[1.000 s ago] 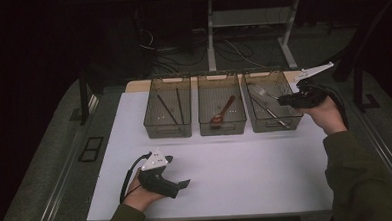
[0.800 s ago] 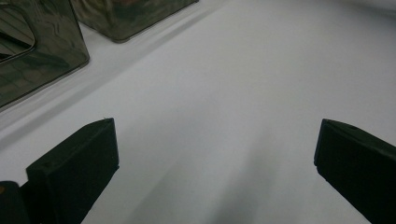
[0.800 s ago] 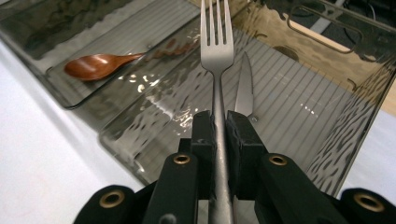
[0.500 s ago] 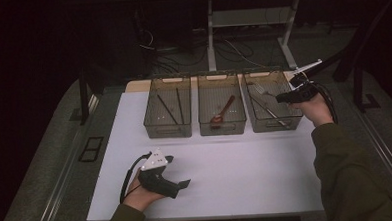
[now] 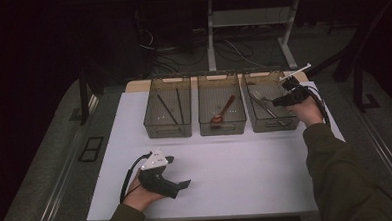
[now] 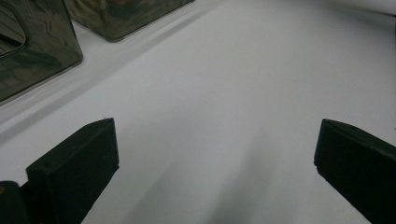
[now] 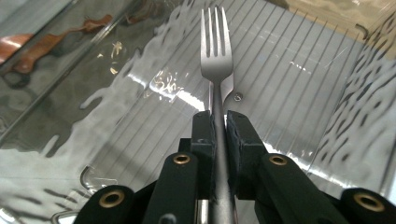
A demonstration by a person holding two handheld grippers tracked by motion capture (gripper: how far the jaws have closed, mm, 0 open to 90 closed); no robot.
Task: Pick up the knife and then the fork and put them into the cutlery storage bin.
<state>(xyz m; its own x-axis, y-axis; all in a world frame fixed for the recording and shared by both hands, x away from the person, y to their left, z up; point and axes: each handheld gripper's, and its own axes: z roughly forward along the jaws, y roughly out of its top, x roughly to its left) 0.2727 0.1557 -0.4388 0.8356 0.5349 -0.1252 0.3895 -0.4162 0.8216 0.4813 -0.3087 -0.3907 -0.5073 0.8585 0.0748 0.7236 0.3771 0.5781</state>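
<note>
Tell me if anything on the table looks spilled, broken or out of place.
Nothing stands out. The three bins sit in a tidy row on the white sheet, and the right gripper holds a fork straight over the right bin.

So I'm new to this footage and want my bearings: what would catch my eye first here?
Probably the fork, clamped by its handle in the right gripper and pointing into the right-hand bin. Next, the row of three clear bins at the far side of the white table, the middle bin holding a brown spoon. The left gripper rests near the front edge with its jaws wide apart and nothing between them.
</note>
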